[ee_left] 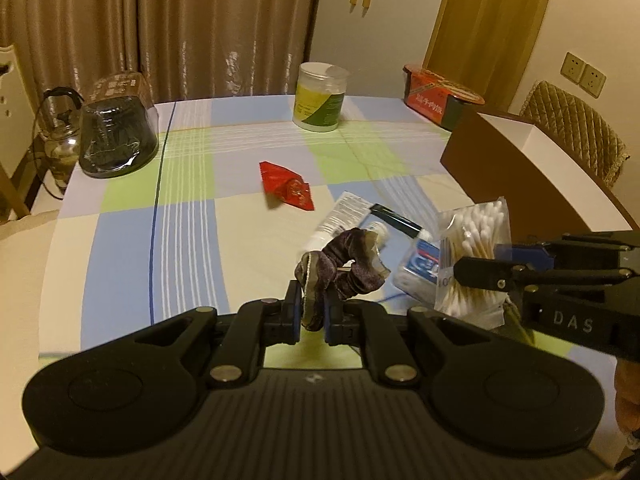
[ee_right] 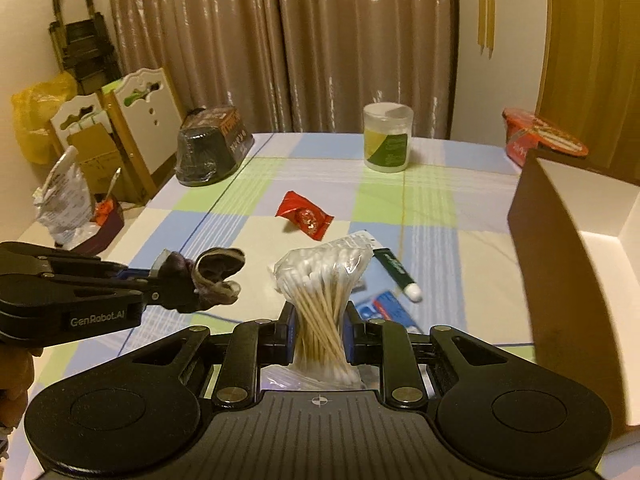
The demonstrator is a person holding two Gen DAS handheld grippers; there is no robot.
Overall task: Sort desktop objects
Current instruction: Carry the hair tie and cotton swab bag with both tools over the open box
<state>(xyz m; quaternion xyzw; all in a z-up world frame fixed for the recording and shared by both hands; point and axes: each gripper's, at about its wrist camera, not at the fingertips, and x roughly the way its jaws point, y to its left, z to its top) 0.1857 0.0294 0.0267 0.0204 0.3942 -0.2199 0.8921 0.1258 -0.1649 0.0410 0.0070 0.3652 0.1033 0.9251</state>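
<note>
Curtained walls and a checked cloth in blue, green and cream frame the bench, which is shown from both wrist views.

Left gripper: fingers are closed tight on a dark scrunchie, which is held clear of the cloth at 6 o'clock in the left view.

Right gripper: fingers are pinched, nearly closed, on the waist of a bag of swabs, likewise raised above the bench.

Box: a brown box with a white interior is seen at 3 o'clock in the right view; nothing can be seen inside the part that shows. It is judged to be the likely destination, though this cannot be confirmed.

Progress is judged as early: two items are in hand, none visibly sorted. Left on the cloth are a red sachet near centre, a white tube, a green-black tube and a blue packet just beyond the swabs.

At 12 o'clock a lidded jar stands upright; at 10 o'clock a dark wrapped bowl is set upside down; at 1 o'clock a red bowl lies behind the box. A kettle stands off the bench at 9 o'clock in the left view.
</note>
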